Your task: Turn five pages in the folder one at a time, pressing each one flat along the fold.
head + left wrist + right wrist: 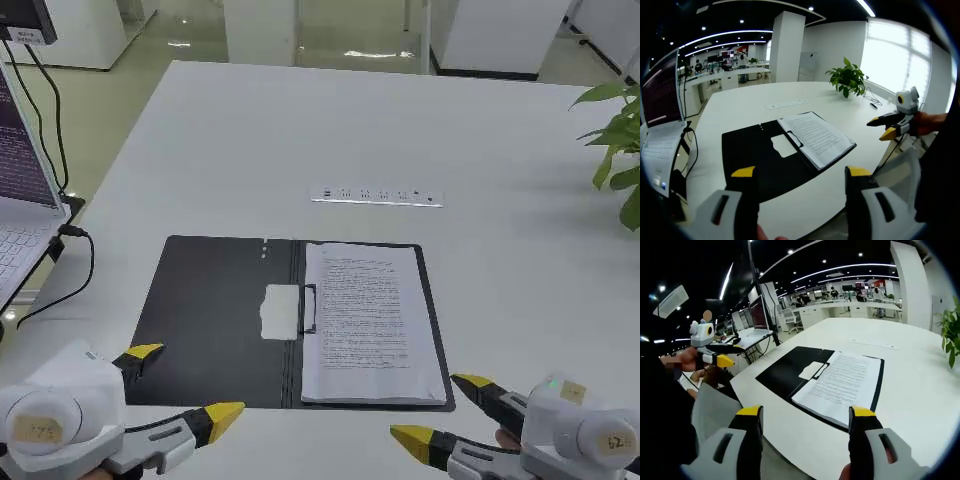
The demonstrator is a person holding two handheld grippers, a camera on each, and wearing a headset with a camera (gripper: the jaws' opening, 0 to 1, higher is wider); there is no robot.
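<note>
**Both jaws released, folder lying open on the counter**

My left gripper has its yellow-tipped jaws spread wide and empty. In its own view they frame the near edge of the white counter, held back from the work. My right gripper stands the same way, jaws parted and gripping nothing, and it hangs off the near right corner of the folder without touching it. Each gripper shows in the other's view, held in a hand at the near side of the counter.

Between and just beyond the two grippers lies the black folder, opened flat with its spine running away from me. The left inner cover is bare apart from a small white patch beside the spine; I cannot tell whether it is a card or a pocket. On the right half sits the stack of printed pages, lying flat and square, held along its left edge by a dark clip.

Farther out on the counter, beyond the top of the folder, a long white power strip lies across. At the left edge an open laptop has a black cable looping from it. At the far right are the leaves of a green plant
</note>
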